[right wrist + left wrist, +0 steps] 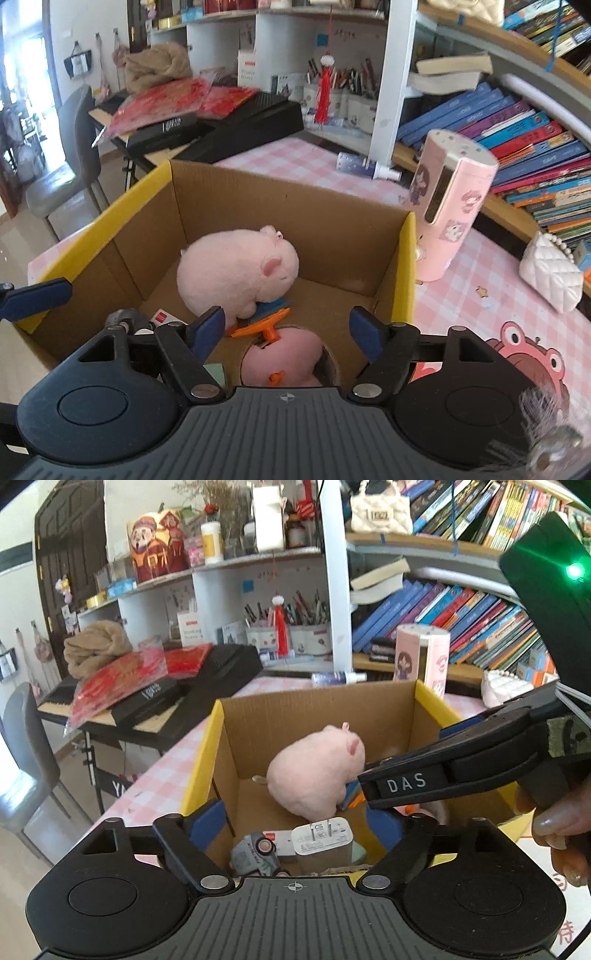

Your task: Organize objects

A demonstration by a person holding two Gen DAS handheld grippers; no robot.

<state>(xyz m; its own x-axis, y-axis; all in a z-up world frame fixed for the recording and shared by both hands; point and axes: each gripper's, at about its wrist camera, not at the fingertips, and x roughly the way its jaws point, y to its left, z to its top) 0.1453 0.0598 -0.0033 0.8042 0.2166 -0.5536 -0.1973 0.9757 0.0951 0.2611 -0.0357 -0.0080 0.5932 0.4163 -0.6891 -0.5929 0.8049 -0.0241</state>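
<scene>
1. Hovering over the cardboard box point(288, 206), left gripper point(295, 821) spread wide, pinching nothing, white charger point(320, 836) and toy car point(255, 851) lying loose beneath it.
2. Hanging beside it, right gripper point(286, 328) also spread, gripping nothing, above the orange toy point(264, 326).
3. Resting inside already: pink plush pig point(236, 273), leaning on the orange toy.
4. Risking, by judgement, a clash of the two grippers crowding one box, or nudging the box wall and shoving it along the checked tablecloth point(480, 295).
</scene>
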